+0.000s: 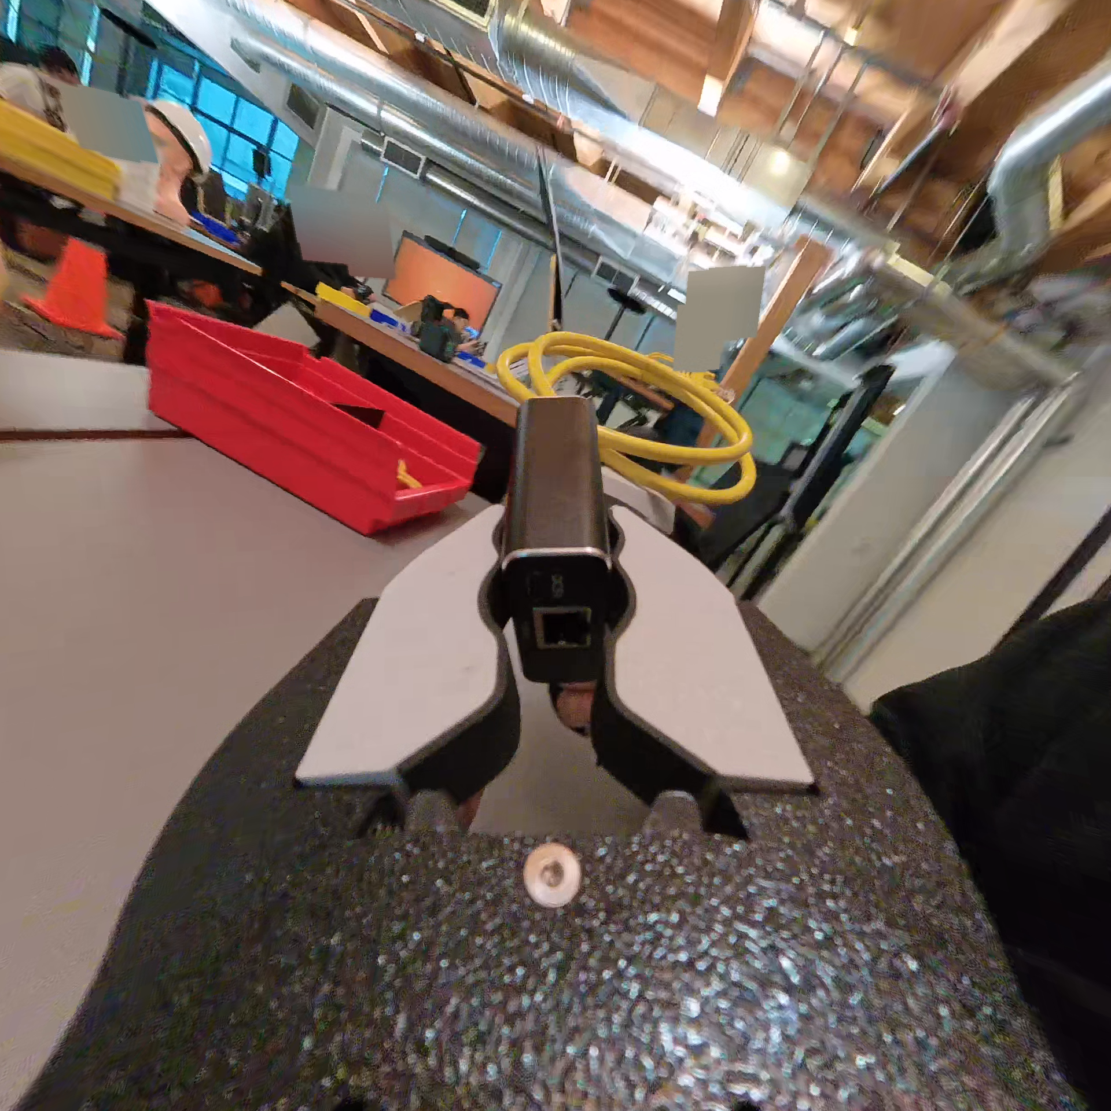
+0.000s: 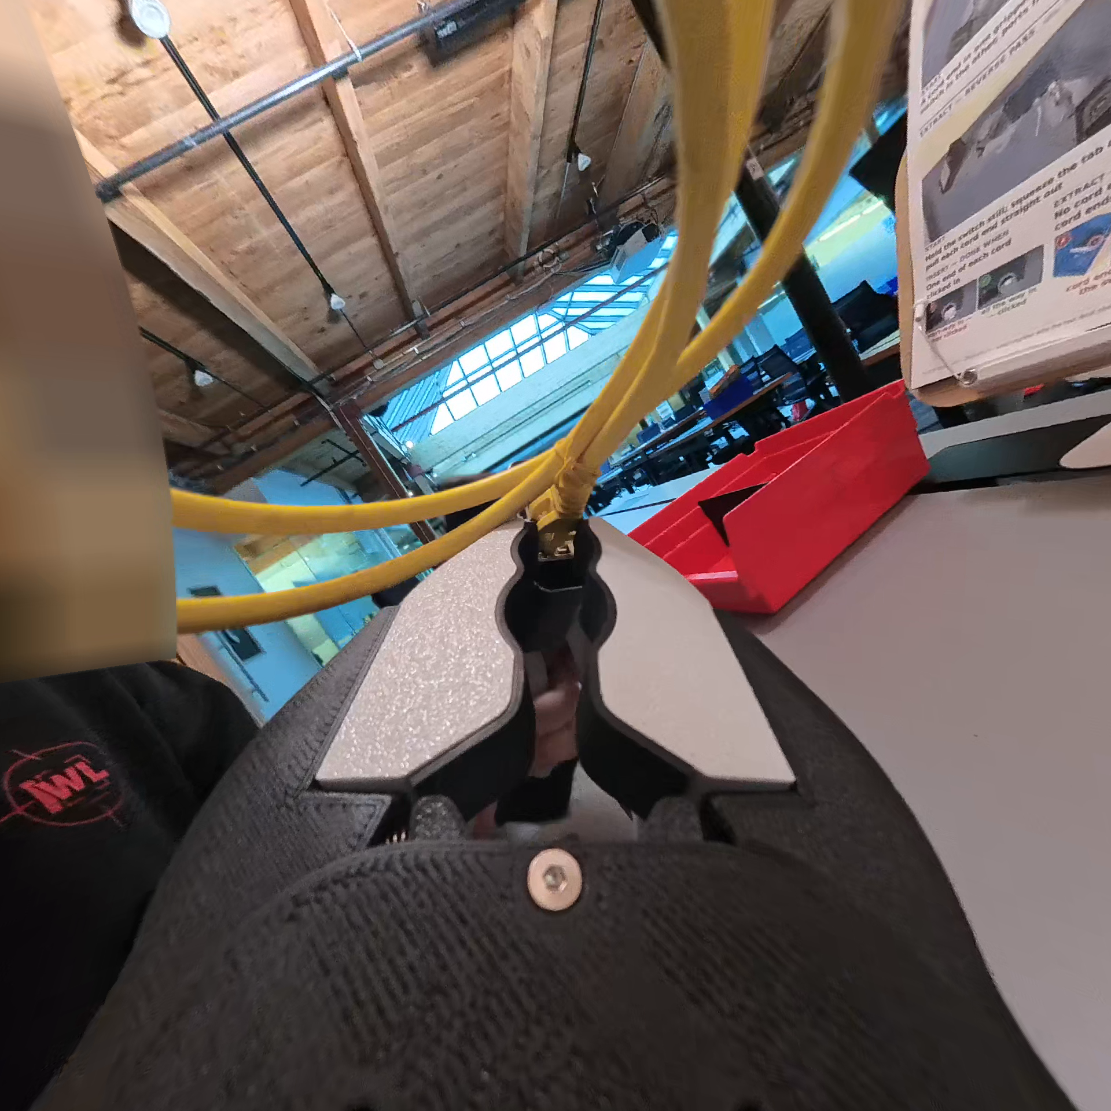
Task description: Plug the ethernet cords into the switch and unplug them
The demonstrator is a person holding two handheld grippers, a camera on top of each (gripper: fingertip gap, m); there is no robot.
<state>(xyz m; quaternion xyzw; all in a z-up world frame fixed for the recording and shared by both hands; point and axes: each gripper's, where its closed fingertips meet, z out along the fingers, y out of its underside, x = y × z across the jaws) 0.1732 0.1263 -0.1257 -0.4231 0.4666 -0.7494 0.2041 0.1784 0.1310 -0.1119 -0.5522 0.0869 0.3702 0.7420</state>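
In the left wrist view, my left gripper (image 1: 556, 544) is shut on a long black switch (image 1: 556, 469) and holds it above the grey table (image 1: 180, 601). One empty port (image 1: 562, 627) on its near end faces the camera. Yellow ethernet cord loops (image 1: 679, 415) hang in the air behind its far end; I cannot tell whether any cord is plugged in there. In the right wrist view, my right gripper (image 2: 556, 541) is shut on a yellow ethernet plug (image 2: 556, 535), its tip pointing back at the camera. Its yellow cords (image 2: 631, 385) arc up and to the left.
A red plastic bin (image 1: 300, 421) sits on the table left of the switch, and it also shows in the right wrist view (image 2: 811, 511). A printed instruction sheet (image 2: 1010, 198) hangs at upper right. A person's dark sleeve (image 2: 90, 781) is at lower left. Other tables and people are in the background. Both grippers' tips are close together, under 4 cm apart.
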